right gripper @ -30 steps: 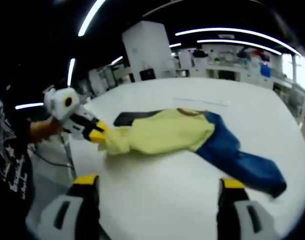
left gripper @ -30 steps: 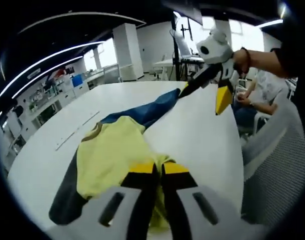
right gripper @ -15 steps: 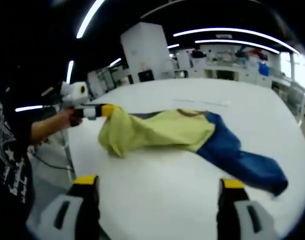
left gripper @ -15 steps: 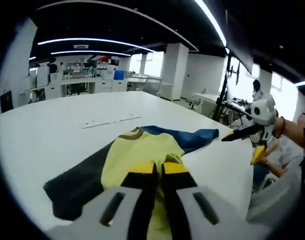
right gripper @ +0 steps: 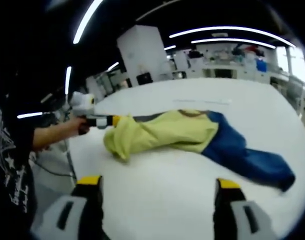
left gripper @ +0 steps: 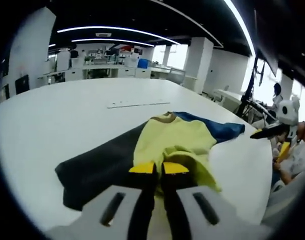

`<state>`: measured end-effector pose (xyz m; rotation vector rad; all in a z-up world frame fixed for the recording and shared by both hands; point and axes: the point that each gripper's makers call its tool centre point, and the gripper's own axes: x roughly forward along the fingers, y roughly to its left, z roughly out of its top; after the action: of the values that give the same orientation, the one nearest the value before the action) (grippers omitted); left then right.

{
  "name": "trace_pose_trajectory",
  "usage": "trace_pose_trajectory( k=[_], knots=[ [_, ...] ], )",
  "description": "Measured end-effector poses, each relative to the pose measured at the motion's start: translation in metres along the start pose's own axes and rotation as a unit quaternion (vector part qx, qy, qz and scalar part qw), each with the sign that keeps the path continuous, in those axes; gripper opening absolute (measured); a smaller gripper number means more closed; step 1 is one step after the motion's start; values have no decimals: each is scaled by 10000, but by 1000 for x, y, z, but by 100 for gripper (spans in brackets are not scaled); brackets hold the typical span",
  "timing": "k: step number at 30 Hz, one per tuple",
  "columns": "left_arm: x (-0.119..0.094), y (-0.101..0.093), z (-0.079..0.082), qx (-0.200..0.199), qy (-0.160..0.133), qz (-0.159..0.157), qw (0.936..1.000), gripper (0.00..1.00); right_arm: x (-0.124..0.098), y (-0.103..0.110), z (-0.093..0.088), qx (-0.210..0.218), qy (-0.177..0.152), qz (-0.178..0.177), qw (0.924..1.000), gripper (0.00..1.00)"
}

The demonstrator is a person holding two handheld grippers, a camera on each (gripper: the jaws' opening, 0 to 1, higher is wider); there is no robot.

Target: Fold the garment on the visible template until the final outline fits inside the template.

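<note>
In the left gripper view, the left gripper (left gripper: 159, 169) has its two yellow-tipped jaws pressed together at 6 o'clock, pinching a fold of the yellow part of the garment (left gripper: 175, 142). The cloth bunches up right at the tips and spreads away from them toward 12 o'clock. A black sleeve runs out to 9 o'clock from the jaws, lying flat on the white table (left gripper: 52, 117), and a blue sleeve reaches toward 2 o'clock. A brown collar sits at the far edge of the yellow panel. Beyond it, at 12 o'clock, a thin strip (left gripper: 137, 105) lies on the table, well apart from the garment. At 3 o'clock the right gripper (left gripper: 280, 131) enters, off the table edge and apart from the blue sleeve.

In the right gripper view, the right gripper (right gripper: 157, 187) has its jaws spread wide at 7 and 5 o'clock, with nothing between them, just bare table. The garment lies across the middle, well beyond the tips: yellow body at centre, blue sleeve trailing to 3 o'clock. At 9 o'clock a hand (right gripper: 75, 127) holds the left gripper, whose tip grips the lifted yellow hem.
</note>
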<state>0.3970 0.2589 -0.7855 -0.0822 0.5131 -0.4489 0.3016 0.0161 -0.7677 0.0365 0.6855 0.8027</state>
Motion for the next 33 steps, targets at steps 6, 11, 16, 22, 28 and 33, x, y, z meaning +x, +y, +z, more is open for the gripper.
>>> trace_pose_trajectory(
  k=[6,11,16,22,28,33],
  knots=[
    [3,6,-14,112,205,144,9996,1,7,6,-5,30,61,32,10000,90],
    [2,11,-16,129,229,219,9994,2,10,4,-5,59,51,85,9999,90],
    [-11,5,-7,345,112,184,9992,5,13,7,-2,71,5,126,9999,89],
    [-30,3,-3,324,-87,239,9991,14,26,16,-3,40,15,255,9997,84],
    [-55,0,-5,172,-234,334,9990,24,41,31,-4,64,65,454,9989,78],
    [-69,-5,-14,34,-237,347,9991,31,53,43,-1,102,40,571,9983,70]
  ],
)
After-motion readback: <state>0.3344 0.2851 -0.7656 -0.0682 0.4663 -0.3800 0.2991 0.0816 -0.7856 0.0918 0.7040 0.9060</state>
